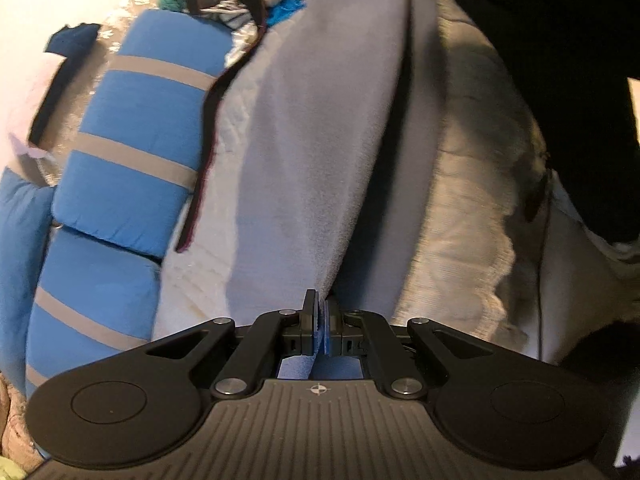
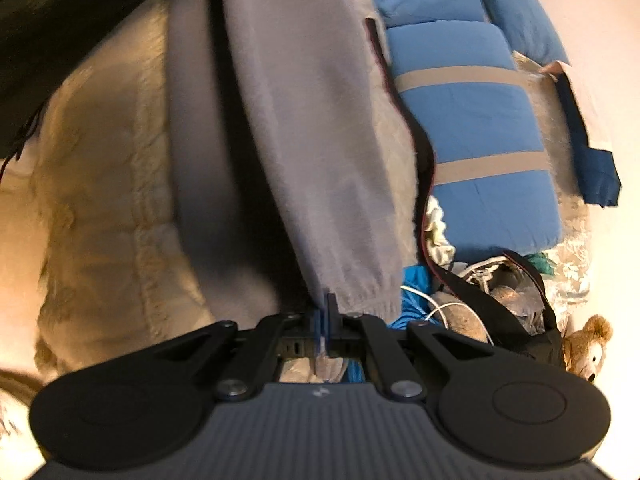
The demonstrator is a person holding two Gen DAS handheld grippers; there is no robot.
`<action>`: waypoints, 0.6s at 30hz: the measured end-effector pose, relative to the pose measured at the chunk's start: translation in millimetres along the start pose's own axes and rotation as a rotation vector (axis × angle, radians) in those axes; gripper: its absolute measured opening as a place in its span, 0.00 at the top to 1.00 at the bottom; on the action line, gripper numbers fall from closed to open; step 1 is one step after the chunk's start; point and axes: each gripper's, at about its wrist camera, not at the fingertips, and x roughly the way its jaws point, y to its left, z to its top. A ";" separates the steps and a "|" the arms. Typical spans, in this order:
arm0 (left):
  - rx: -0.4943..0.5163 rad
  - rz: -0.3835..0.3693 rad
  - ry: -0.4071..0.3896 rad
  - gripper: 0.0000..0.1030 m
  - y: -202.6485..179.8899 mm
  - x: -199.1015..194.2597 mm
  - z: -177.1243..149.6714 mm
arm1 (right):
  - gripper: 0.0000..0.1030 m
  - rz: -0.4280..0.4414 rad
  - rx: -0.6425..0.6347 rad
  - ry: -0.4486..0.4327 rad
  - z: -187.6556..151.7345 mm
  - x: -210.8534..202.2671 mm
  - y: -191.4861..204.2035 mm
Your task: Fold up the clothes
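Left gripper (image 1: 320,308): clamped on grey garment (image 1: 304,140) edge.
Right gripper (image 2: 323,312): pinching its cuffed end.
Garment axis: stretched lengthwise away from both grippers.
Beside: blue striped bedding (image 1: 132,152).

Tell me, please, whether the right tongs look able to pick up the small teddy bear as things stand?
Probably not yet. The right tongs are shut on the grey garment, so they are occupied. The teddy bear sits off to their right, partly behind a black strap.

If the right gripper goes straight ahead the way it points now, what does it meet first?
Probably the grey garment that the right gripper is already shut on; it stretches directly ahead of the fingers. Depth beyond it is unclear.
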 end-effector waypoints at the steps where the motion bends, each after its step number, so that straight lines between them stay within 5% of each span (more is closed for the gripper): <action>1: 0.001 -0.006 0.003 0.97 -2.9 0.7 -1.0 | 0.99 0.005 -0.011 0.001 -1.0 0.1 3.3; 18: 0.000 -0.058 0.020 0.97 -19.4 26.3 -9.6 | 0.99 0.065 -0.050 0.056 1.1 12.6 23.2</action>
